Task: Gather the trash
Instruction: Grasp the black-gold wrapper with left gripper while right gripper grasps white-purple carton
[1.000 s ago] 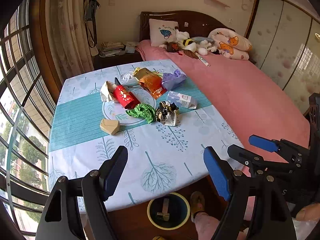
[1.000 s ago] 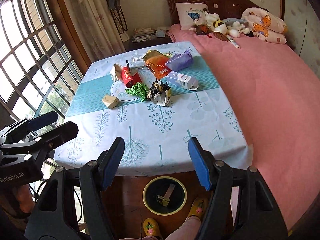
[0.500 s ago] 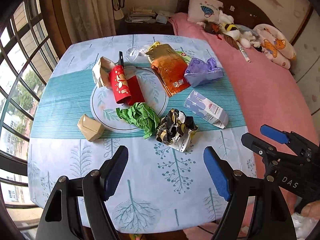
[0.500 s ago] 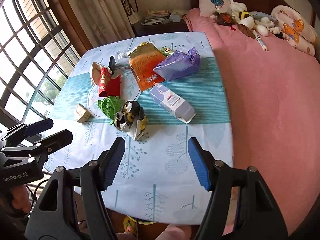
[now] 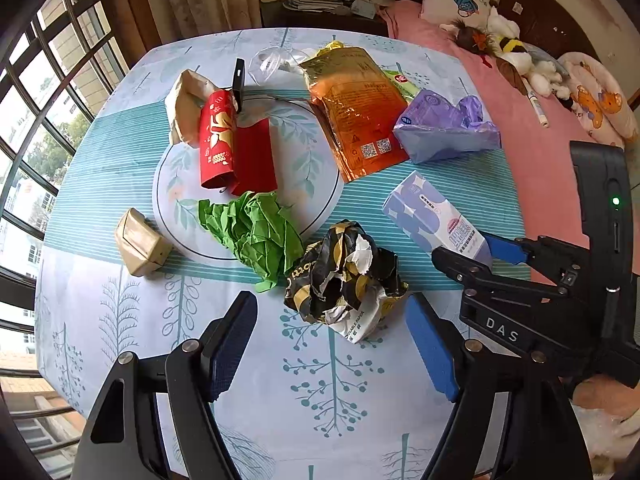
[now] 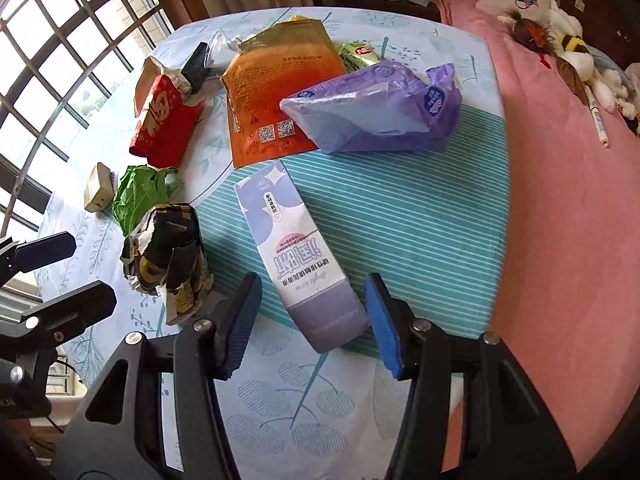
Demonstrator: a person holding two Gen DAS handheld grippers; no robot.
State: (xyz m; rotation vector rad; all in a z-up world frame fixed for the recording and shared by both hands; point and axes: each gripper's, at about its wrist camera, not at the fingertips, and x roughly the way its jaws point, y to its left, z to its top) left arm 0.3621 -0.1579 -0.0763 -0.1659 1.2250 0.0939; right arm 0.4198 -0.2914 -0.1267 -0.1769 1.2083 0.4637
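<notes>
Pale-blue tree-print cloth covers the worktop (image 6: pixel 420 208), beside a pink bed (image 6: pixel 560 200). On it lie an orange pouch (image 6: pixel 276 92), a purple bag (image 6: pixel 376 108) and a lilac milk carton (image 6: pixel 296 248), flat, its long axis running from the right tongs (image 6: pixel 312 320) toward the pouch. Those tongs have just been closing; their pads flank the carton's near end without pressing. The left tongs (image 5: pixel 328 344) gape wide before a crumpled black-and-gold wrapper (image 5: pixel 344 276).

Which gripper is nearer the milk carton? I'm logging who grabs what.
Right. The right gripper straddles the milk carton's near end, pads not touching; the left gripper hangs by the crumpled black-gold wrapper.
</notes>
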